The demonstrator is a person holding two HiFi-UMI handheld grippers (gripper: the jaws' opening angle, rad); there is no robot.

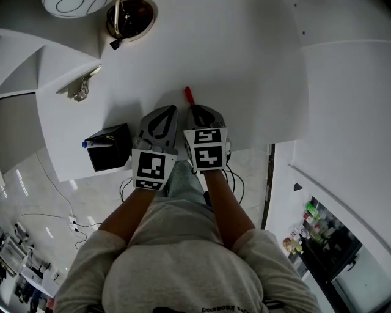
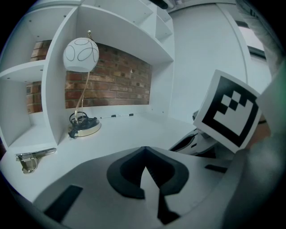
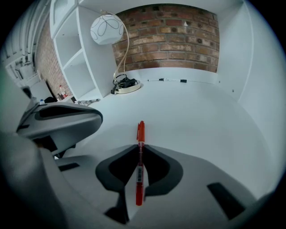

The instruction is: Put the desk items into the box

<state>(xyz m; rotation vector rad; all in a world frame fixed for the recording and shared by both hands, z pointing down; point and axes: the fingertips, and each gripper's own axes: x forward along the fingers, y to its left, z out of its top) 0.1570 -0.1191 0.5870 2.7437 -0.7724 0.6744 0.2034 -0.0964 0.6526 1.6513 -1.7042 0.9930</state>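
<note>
Right gripper clamps red pen; box left, lamp beyond.

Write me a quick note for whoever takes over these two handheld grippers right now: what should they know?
Right gripper: shut on the red pen, whose tip points out over the white desk.
Left gripper: shut, empty, close beside the right one.
Black box: at the desk's near left edge; a blue-capped pen lies in or across its top.
Left to do: put the red pen in the box, then probably the metal clip-like tool by the left shelf and the thin pens along the brick wall.
</note>
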